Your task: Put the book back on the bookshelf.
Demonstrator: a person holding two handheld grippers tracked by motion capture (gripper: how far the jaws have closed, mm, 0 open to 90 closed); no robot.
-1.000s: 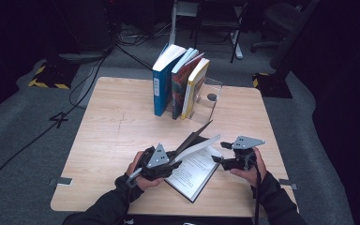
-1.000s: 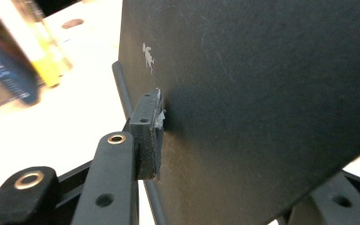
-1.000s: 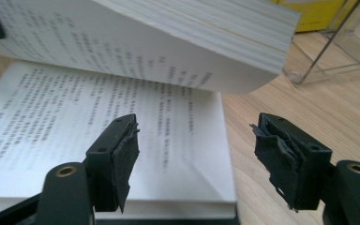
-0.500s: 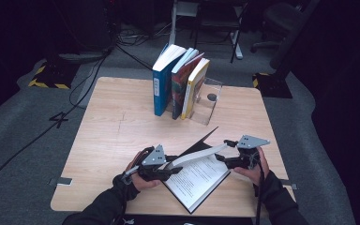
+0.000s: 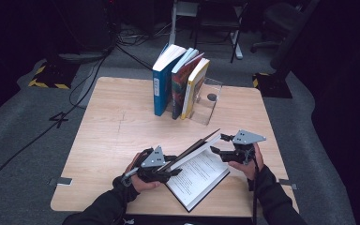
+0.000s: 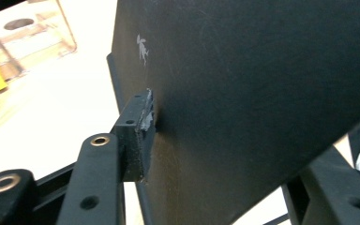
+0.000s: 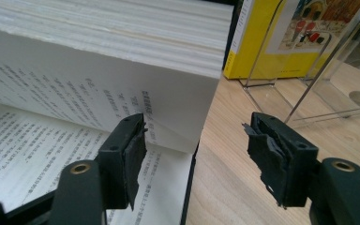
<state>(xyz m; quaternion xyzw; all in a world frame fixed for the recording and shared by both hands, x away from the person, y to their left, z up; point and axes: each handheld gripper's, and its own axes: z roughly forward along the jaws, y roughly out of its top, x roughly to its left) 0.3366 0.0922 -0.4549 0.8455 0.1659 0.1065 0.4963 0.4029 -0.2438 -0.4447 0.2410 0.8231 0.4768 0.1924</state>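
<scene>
Reaches in from the bottom of the high view with both forearms, dark sleeves down to the wrists. Grips the left hand-held gripper (image 5: 176,169) in the left hand (image 5: 138,182), pointed rightward; jaws just been opening, with the book (image 5: 201,176) cover between them, one pad on it, the other hidden. Aims the right hand-held gripper (image 5: 216,151) leftward from the right hand (image 5: 249,165); jaws just been closing, standing apart about the page corner, pads clear.

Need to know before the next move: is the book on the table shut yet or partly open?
Partly open: the book's black cover and page block slant above the printed page lying flat.
</scene>
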